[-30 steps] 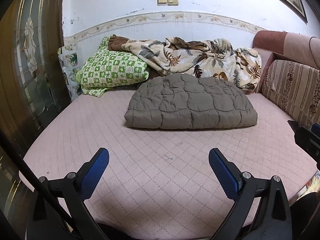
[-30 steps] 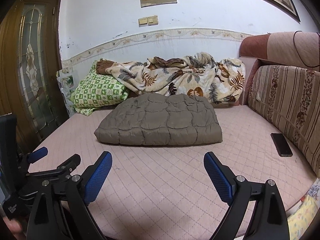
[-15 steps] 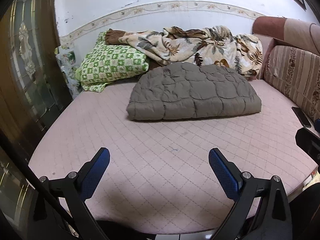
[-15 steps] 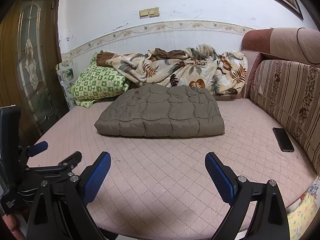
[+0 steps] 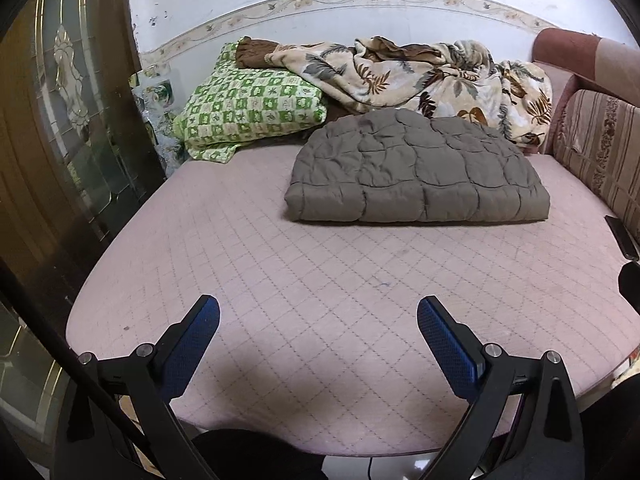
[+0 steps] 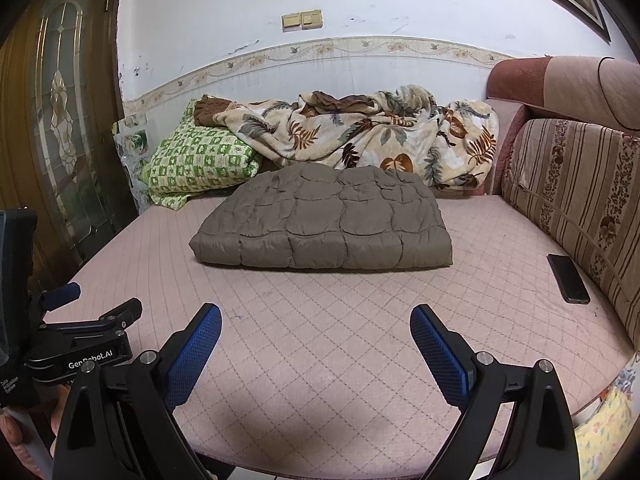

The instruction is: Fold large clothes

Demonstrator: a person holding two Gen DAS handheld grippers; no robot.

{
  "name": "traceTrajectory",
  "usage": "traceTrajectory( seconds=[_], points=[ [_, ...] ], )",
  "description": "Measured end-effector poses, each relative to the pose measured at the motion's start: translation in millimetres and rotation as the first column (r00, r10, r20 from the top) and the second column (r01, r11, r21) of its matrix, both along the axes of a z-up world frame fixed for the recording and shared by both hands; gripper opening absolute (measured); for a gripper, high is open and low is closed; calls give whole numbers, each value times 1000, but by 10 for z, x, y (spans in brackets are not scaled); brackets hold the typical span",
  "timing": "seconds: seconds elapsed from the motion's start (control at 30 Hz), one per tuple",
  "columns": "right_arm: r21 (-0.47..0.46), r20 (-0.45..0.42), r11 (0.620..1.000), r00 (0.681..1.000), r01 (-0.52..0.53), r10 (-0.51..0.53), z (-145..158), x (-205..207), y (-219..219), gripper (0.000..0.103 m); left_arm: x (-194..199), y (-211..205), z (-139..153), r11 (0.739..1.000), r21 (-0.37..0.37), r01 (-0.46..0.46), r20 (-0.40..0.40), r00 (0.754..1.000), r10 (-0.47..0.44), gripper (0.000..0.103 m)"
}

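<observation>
A folded brown quilted coat (image 5: pixel 416 172) lies as a squared bundle toward the back of the pink bed (image 5: pixel 280 280), just in front of a leaf-print blanket (image 5: pixel 420 76) and beside a green checked pillow (image 5: pixel 248 108). Over the last second I have drawn both tools back from it: the bed's near edge now shows in both views where a moment ago the mattress filled the bottom, and the coat sits farther off. I read that as the fold being finished and the retreat under way, not a fresh reach. My left hand-held gripper (image 5: pixel 318 344) hangs over the near edge with its blue pads spread wide and empty, well apart from the coat. My right hand-held gripper (image 6: pixel 316 344) is likewise spread and empty, the coat straight ahead across bare mattress. A phone (image 6: pixel 568 278) lies by the striped sofa back (image 6: pixel 572 200) at right; a glazed door (image 6: pixel 60 140) stands at left.
</observation>
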State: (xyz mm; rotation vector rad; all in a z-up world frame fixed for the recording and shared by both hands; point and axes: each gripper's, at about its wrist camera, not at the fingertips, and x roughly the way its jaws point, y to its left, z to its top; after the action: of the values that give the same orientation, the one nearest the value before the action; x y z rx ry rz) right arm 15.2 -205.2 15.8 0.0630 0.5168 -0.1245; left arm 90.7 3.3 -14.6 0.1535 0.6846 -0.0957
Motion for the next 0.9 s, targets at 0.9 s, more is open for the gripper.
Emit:
traceTrajectory(
  seconds=[0.9],
  points=[
    [6,-21,1000,1000,0,0,-100,56,-64,97,52,0,-21,1000,14,-8,-4,1000,8,100]
  ],
)
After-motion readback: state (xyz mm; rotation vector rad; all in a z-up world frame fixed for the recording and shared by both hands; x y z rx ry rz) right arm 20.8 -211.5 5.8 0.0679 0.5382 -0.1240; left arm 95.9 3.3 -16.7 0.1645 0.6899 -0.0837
